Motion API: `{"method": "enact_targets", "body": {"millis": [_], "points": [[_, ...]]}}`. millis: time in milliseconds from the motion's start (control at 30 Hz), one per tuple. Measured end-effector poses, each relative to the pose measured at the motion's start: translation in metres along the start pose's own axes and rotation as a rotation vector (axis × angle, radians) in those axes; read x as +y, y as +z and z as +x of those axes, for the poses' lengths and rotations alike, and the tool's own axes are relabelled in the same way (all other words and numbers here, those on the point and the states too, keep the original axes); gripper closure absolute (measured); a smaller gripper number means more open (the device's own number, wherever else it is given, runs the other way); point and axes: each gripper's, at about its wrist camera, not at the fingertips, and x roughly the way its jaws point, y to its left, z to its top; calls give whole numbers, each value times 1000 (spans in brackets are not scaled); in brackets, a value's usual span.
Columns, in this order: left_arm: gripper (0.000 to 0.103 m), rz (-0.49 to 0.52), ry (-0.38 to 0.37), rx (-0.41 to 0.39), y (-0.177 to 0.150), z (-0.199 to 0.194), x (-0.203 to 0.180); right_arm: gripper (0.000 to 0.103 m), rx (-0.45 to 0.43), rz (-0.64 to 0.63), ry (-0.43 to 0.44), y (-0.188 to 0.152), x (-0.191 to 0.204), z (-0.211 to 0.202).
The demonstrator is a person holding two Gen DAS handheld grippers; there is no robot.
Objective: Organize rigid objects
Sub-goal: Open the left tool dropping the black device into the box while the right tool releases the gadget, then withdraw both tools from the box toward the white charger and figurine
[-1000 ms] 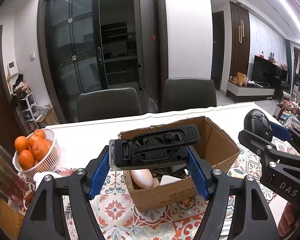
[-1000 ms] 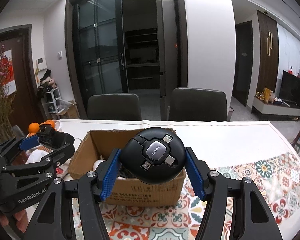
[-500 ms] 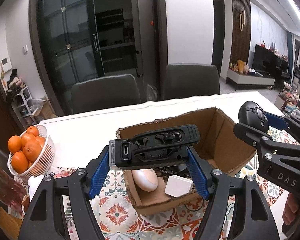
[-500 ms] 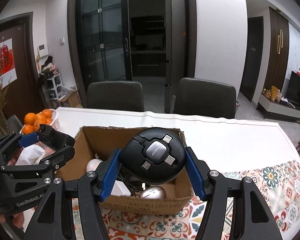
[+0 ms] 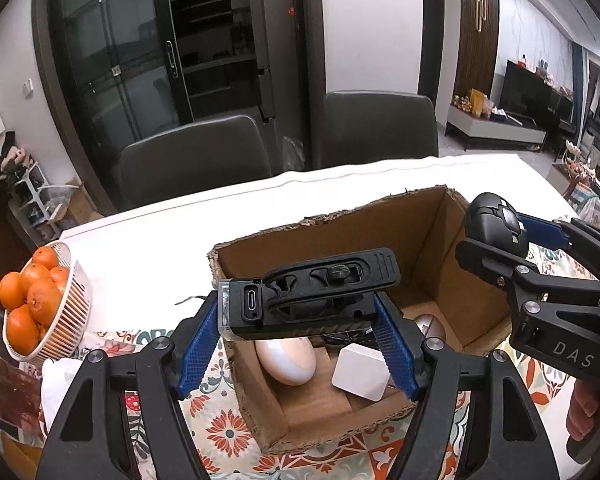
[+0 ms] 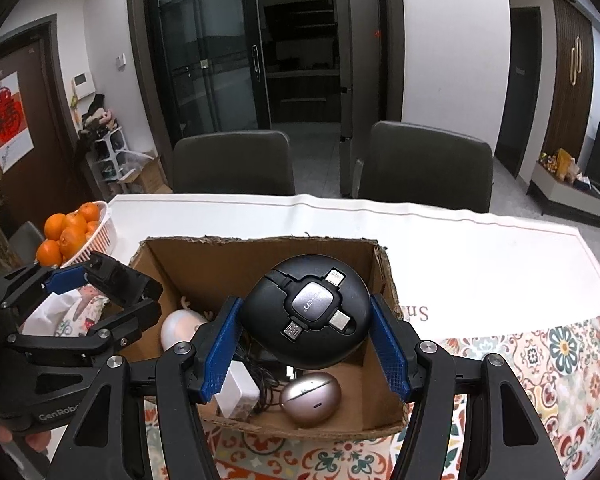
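Left wrist view shows the left gripper (image 5: 302,342) clamping a stiff black charger (image 5: 300,300) above the cardboard box (image 5: 432,232), while the right gripper (image 6: 306,350) squeezes a smooth, probably slippery round cable reel (image 6: 306,320) by its sides.

The cables (image 6: 260,376) in the cardboard box (image 6: 260,256) are largely hidden behind the round black adapter (image 6: 306,314). The white charger (image 6: 236,394) is partly covered by a blue pad (image 6: 220,350).
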Motion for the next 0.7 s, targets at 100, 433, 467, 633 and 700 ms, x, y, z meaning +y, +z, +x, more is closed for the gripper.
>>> {"method": "enact_targets", "body": {"millis": [100, 433, 467, 633, 700], "points": [[29, 20, 2, 33, 0, 6, -4, 40, 18, 6, 5, -1, -2, 4], [7, 0, 42, 1, -11, -10, -10, 25, -3, 21, -66, -8, -7, -14], [7, -5, 39, -1, -11, -12, -10, 25, -12, 21, -72, -9, -7, -18], [7, -19, 37, -29, -17, -26, -12, 25, -42, 24, -91, -14, -8, -37], [7, -22, 29, -44, -20, -35, -14, 25, -54, 31, -96, -16, -9, -45]]}}
